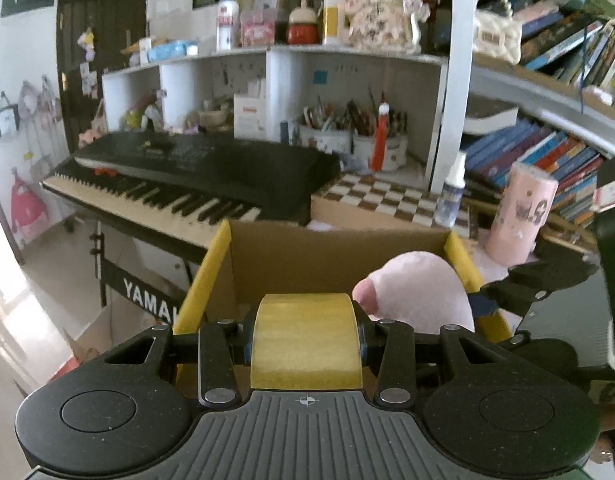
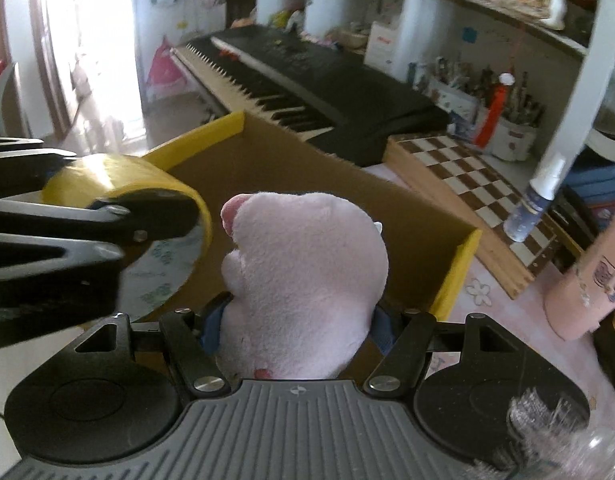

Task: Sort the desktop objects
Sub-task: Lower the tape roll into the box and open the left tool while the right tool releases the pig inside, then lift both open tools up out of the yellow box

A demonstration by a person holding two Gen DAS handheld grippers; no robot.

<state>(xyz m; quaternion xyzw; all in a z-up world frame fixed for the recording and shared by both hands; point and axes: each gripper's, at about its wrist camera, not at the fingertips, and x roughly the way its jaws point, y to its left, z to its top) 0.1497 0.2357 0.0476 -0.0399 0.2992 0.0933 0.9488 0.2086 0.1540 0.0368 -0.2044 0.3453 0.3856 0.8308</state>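
Left claw clenched on tape roll, right claw clenched on pink plush, both above open box, chessboard beyond right claw

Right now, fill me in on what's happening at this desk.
A person is sorting with two handheld tools. The left claw is clamped on a roll of yellow tape, the right claw on a pink plush toy. Both are held over an open cardboard box with yellow-edged flaps; neither is released yet.
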